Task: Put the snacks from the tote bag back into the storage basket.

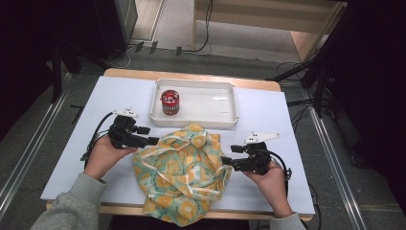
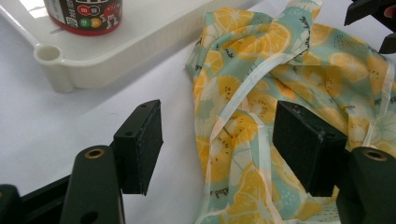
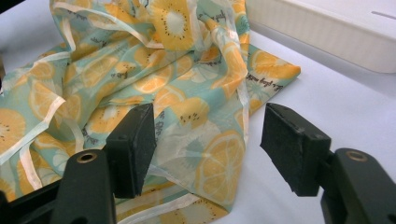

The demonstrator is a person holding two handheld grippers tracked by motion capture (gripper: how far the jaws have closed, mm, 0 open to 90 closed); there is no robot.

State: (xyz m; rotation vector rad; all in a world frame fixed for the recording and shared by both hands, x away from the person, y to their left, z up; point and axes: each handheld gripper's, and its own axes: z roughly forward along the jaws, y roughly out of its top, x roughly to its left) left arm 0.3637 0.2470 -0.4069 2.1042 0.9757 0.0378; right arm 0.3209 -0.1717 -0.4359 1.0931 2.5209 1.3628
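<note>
Closest to us, the crumpled orange-slice print cloth spills over the near edge of the desk, heaped at its middle. It is thin, soft, almost sheer — it will sag and slide rather than hold a shape, so we would pinch it by its pale ribbon-like hem, where the layers are firmer. Our left gripper sits at the cloth's left edge, jaws spread wide with fabric between them but nothing clamped. Our right gripper comes in at the right edge, equally wide open — empty too. Toward the far edge, a white tray holds a red candy canister, well clear of the cloth.
</note>
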